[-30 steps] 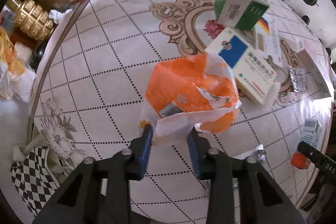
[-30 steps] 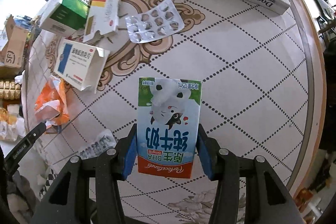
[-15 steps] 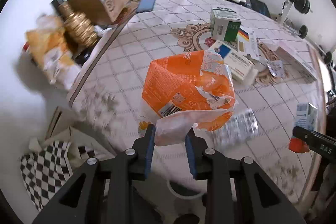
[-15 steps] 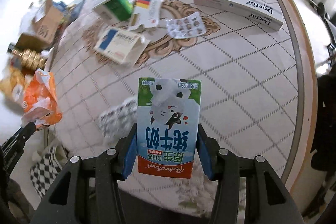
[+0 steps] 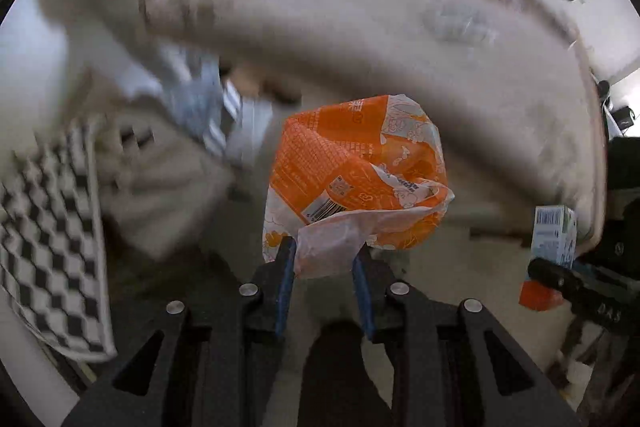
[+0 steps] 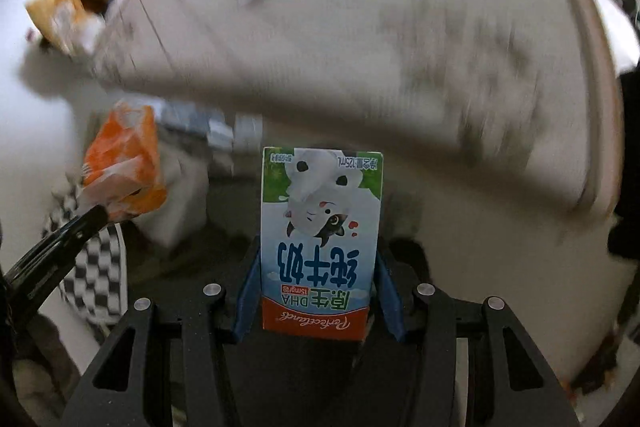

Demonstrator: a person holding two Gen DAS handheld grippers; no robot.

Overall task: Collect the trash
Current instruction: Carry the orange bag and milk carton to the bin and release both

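Blurred beige tabletop (image 5: 360, 27) fills the upper part of both wrist views, and smeared shapes that look like boxes and a blister pack lie on it, so more trash appears left to collect. Below the table edge a checkered cloth (image 5: 48, 235) hangs at the left. No bin shows clearly in either view, so neither carried piece is yet dropped. The orange wrapper (image 5: 356, 187) hangs crumpled off the table edge, its pale end pinched in the nearly closed left gripper (image 5: 325, 267). The milk carton (image 6: 320, 243) stands upside down, clamped by its sides in the right gripper (image 6: 318, 291), also past the edge.
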